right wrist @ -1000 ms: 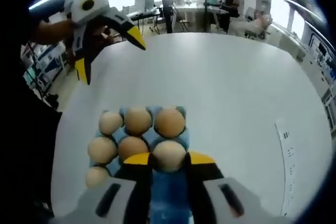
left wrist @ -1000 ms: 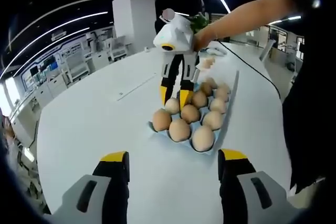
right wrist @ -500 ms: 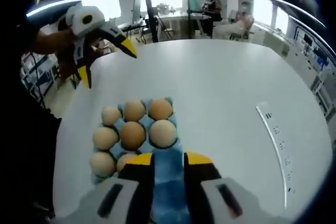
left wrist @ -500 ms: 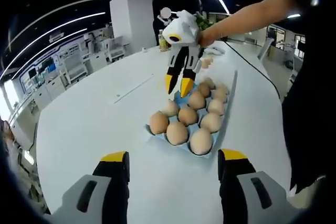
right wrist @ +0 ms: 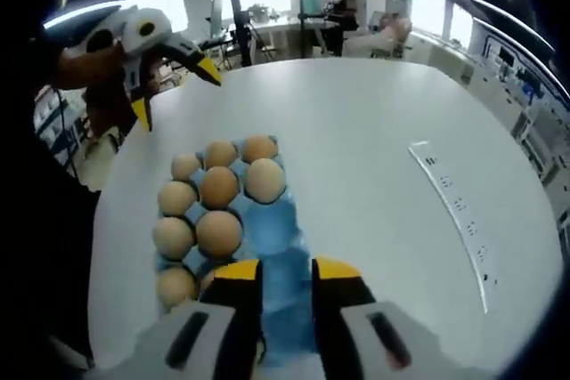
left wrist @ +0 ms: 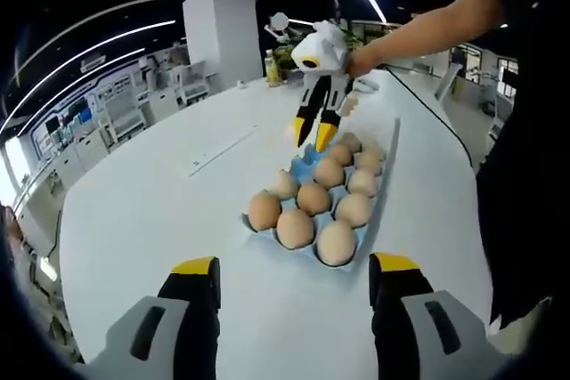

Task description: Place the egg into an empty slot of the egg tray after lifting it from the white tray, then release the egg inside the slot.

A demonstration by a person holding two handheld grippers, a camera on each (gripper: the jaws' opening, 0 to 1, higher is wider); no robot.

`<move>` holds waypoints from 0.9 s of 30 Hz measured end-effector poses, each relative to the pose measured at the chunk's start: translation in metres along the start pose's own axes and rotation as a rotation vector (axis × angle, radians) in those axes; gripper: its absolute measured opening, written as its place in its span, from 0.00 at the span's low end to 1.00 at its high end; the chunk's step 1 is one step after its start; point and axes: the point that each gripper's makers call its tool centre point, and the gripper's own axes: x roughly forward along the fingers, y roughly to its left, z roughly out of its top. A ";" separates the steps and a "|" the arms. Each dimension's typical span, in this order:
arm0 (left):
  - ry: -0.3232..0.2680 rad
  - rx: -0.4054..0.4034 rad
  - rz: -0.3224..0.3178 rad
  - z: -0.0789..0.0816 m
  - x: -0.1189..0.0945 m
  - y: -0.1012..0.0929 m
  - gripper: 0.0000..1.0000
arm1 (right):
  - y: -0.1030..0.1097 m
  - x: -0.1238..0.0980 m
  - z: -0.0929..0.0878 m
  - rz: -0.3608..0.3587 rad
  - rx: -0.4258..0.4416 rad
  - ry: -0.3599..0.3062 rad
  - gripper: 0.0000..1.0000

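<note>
Right gripper (right wrist: 276, 271): jaws slightly parted, empty, above the blue egg tray (right wrist: 272, 229).
Left gripper (left wrist: 294, 266): jaws wide apart, empty, over the tabletop (left wrist: 160, 211).
Eggs (left wrist: 313, 198): seated in the tray's slots.
Next: probably fetch another egg; grip gently, lower straight into a bare slot.

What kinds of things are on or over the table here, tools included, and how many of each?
Eggs: 10, though the far rows are hard to make out
Blue egg tray: 1
White strip: 1
Tools: 2, the left tool and the right tool
Total: 14
</note>
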 end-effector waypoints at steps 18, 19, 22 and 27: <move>0.003 0.010 0.000 0.004 0.000 -0.001 0.68 | -0.010 -0.052 -0.073 -0.098 0.091 0.080 0.22; 0.003 0.010 0.000 0.004 0.001 -0.001 0.68 | -0.011 -0.055 -0.076 -0.103 0.097 0.081 0.22; 0.001 0.014 0.003 0.006 0.001 -0.001 0.68 | -0.014 -0.064 -0.090 -0.119 0.109 0.095 0.22; 0.006 0.017 -0.001 0.007 0.002 -0.002 0.68 | -0.013 -0.073 -0.105 -0.134 0.130 0.117 0.22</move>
